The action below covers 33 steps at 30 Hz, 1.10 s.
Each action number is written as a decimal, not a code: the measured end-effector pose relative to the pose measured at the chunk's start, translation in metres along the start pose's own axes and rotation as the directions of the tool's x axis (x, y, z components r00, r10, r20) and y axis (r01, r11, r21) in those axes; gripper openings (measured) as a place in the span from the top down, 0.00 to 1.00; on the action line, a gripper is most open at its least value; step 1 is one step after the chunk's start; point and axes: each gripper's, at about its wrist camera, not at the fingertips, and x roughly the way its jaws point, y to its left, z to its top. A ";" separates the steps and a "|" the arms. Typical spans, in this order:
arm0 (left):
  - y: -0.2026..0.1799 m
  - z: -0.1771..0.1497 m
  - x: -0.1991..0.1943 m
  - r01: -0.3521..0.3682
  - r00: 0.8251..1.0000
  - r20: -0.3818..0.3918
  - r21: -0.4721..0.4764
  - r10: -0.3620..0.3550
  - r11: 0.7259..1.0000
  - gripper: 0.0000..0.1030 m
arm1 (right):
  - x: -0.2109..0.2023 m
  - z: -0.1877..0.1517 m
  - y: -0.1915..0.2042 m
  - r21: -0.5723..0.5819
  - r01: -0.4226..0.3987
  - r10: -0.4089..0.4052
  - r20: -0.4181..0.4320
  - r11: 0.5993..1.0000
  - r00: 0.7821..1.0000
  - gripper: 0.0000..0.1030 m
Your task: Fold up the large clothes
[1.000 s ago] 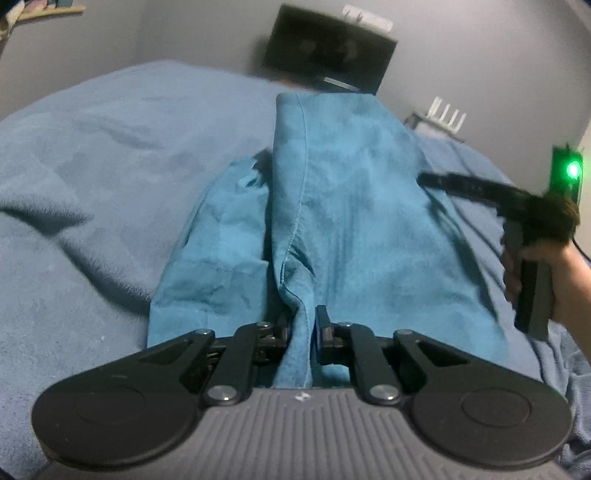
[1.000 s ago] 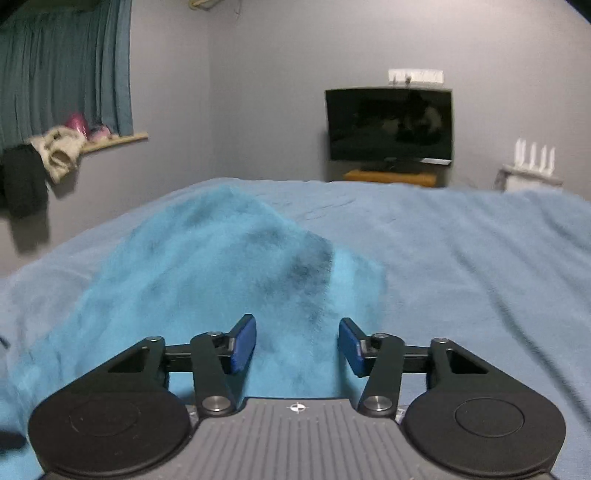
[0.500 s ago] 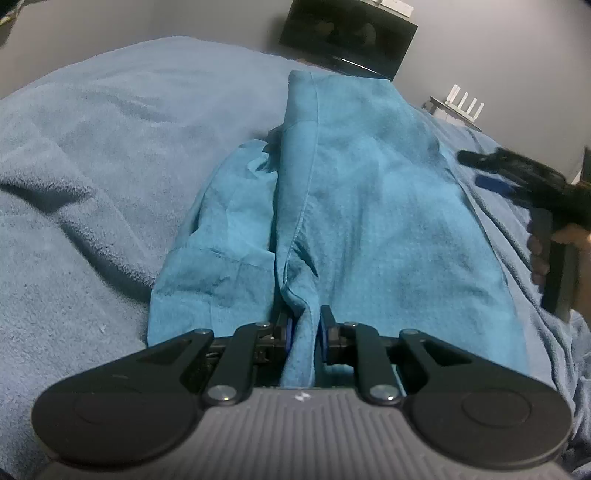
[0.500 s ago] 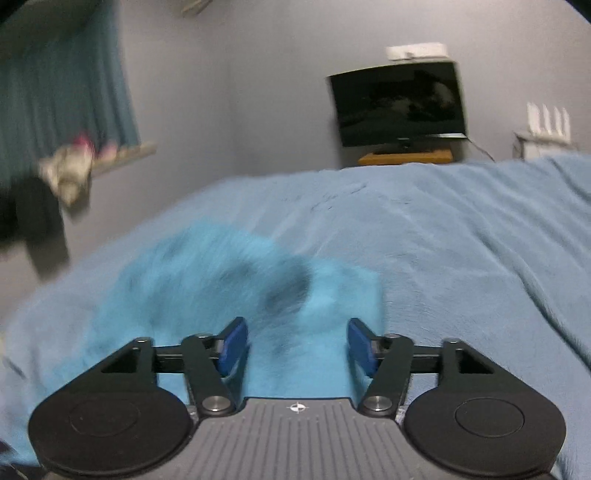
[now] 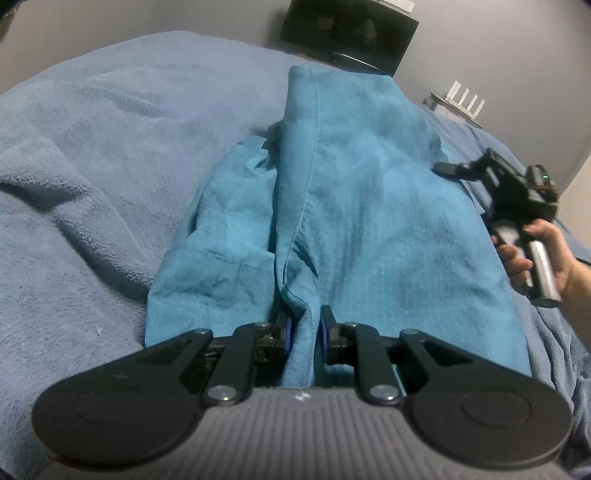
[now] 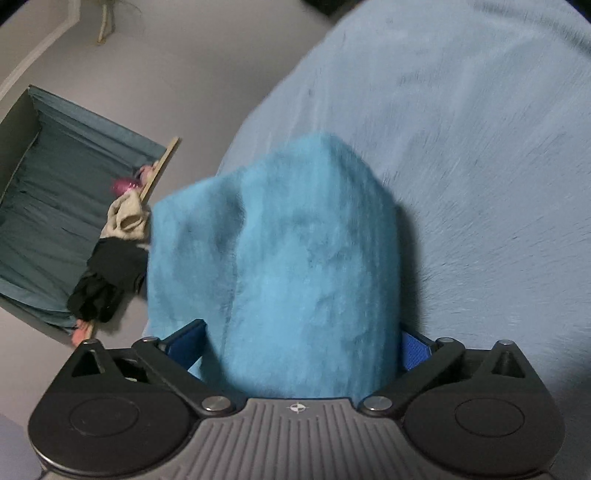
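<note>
A large teal garment (image 5: 369,221) lies lengthwise on a blue blanket-covered bed (image 5: 92,147), with one half folded over the other. My left gripper (image 5: 304,325) is shut on a bunched seam at its near end. In the left wrist view my right gripper (image 5: 448,168) sits at the garment's right edge, held by a hand (image 5: 543,254). In the right wrist view the right gripper (image 6: 303,339) is rolled sideways and its jaws are opening wide. A hump of the teal garment (image 6: 295,240) lies between them, and the pads do not press on it.
A dark television (image 5: 347,33) and a white router (image 5: 463,101) stand beyond the bed's far end. A teal curtain (image 6: 55,184) and hung clothes (image 6: 125,218) are at the wall. The blue blanket (image 6: 480,147) spreads around the garment.
The right gripper's jaws have spread wide and its view has rolled sideways. In the left wrist view it dropped lower beside the garment's right edge. The left gripper keeps its hold.
</note>
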 end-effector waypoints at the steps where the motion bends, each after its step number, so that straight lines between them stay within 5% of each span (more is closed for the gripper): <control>1: 0.001 0.000 0.002 0.003 1.000 -0.003 -0.004 -0.003 1.000 0.87 | 0.006 0.002 -0.005 0.021 -0.016 0.016 0.008 1.000 1.000 0.00; 5: 0.003 0.002 0.006 0.011 1.000 -0.014 -0.019 -0.011 1.000 0.87 | 0.015 0.001 -0.014 0.016 -0.042 0.040 0.086 0.999 0.996 0.09; 7: 0.000 0.003 0.007 0.006 1.000 -0.013 -0.006 -0.006 1.000 0.87 | 0.003 -0.003 -0.014 -0.004 -0.050 0.050 0.142 0.999 0.989 0.27; 9: -0.005 0.004 0.010 0.007 1.000 -0.014 0.015 -0.007 1.000 0.87 | -0.018 -0.013 -0.010 -0.019 -0.060 0.063 0.207 0.998 0.976 0.34; 15: -0.032 0.005 0.019 0.077 0.997 -0.005 0.065 -0.077 0.995 0.87 | -0.088 -0.030 -0.026 0.032 -0.054 0.041 0.310 0.998 0.950 0.39; 22: -0.106 -0.007 0.036 0.164 0.986 -0.020 0.225 -0.164 0.961 0.87 | -0.169 0.004 -0.044 0.031 0.081 -0.087 0.313 0.996 0.946 0.39; 28: -0.138 -0.012 0.055 0.192 0.978 0.022 0.263 -0.205 0.945 0.87 | -0.159 0.092 -0.008 -0.138 0.275 -0.234 0.256 0.951 0.938 0.35; 30: -0.136 -0.013 0.059 0.198 0.976 0.037 0.251 -0.213 0.948 0.87 | -0.140 0.118 0.005 -0.169 0.366 -0.324 0.232 0.915 0.917 0.26; 33: -0.141 -0.018 0.059 0.222 0.971 0.026 0.251 -0.236 0.942 0.87 | -0.113 0.133 0.002 -0.076 0.515 -0.489 0.222 0.854 0.844 0.04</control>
